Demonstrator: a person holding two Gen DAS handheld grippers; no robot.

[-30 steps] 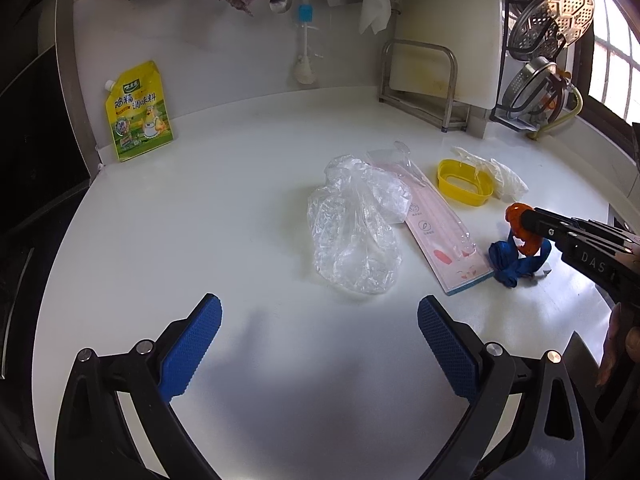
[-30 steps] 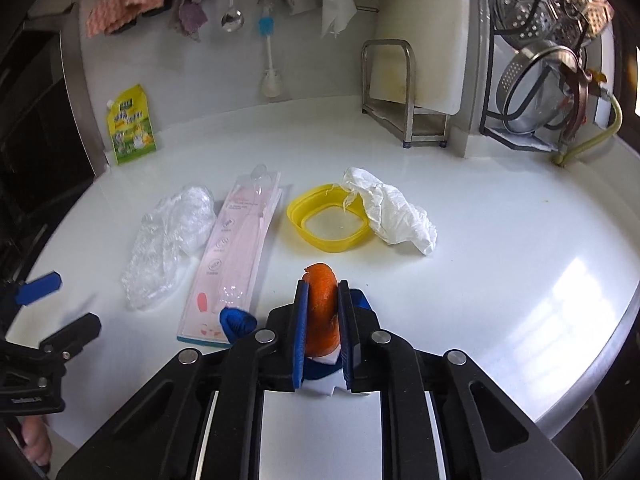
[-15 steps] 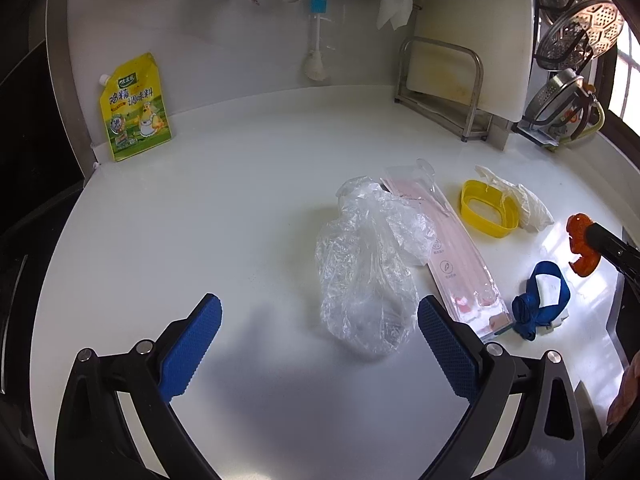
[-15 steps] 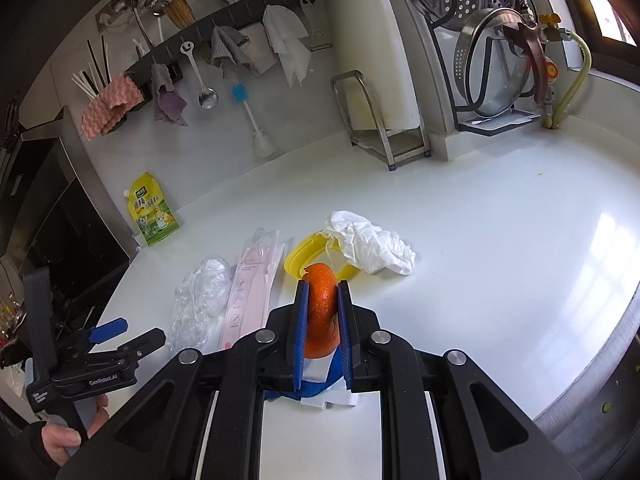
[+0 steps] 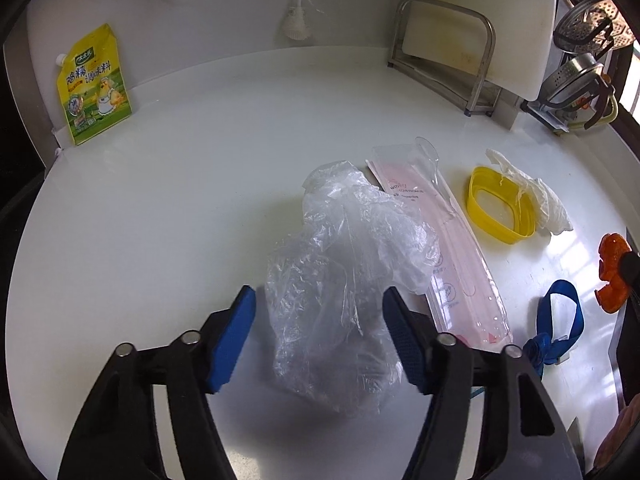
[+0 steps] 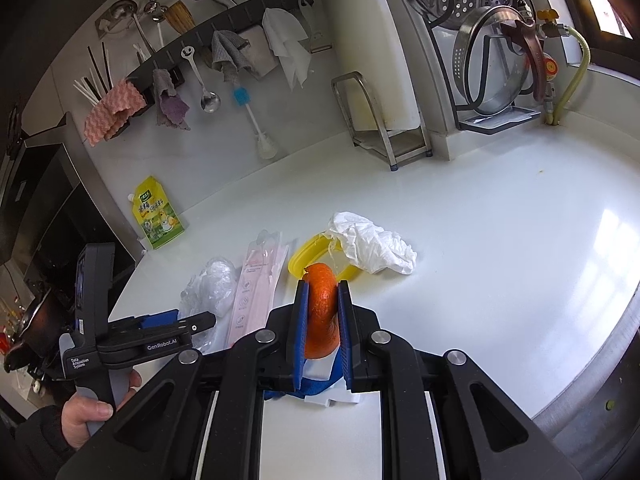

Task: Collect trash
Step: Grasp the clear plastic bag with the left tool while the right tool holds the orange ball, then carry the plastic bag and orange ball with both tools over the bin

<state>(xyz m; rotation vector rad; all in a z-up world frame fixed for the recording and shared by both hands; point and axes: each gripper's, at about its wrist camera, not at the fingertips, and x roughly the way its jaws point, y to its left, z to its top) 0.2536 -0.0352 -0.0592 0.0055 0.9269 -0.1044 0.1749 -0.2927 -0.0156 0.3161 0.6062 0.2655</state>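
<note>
— Blue-padded, the left claw (image 5: 318, 322): how does it stand?

— About half spread, its jaws having just been closing. A crumpled clear plastic bag (image 5: 344, 280) lies between the pads at the near part of the white tabletop (image 5: 180, 208). The left pad stands clear of the film; whether the right pad touches it I cannot tell.

— And the right claw (image 6: 322, 312)?

— Clamped tight on a piece of orange peel (image 6: 320, 316), held up off the tabletop. A hand (image 6: 94, 412) grips the handle of the left tool at the lower left of that view.

— What lies beside the bag?

— Just to its right, a long pink blister pack (image 5: 448, 256), its near end partly under the bag's edge. Near the tabletop's right edge sits a knotted blue strap (image 5: 556, 324) with a white tag.

— Farther on?

— A yellow plastic ring (image 5: 500, 208), with a crumpled white plastic wrap (image 5: 536, 196) draped against its far-right side. Toward the far left corner a yellow seasoning pouch (image 5: 94, 92) leans on the wall. At the far edge stands a metal rack (image 5: 444, 52) holding a white cutting board (image 5: 480, 8), and a white brush (image 5: 296, 20) hangs on the wall.
</note>
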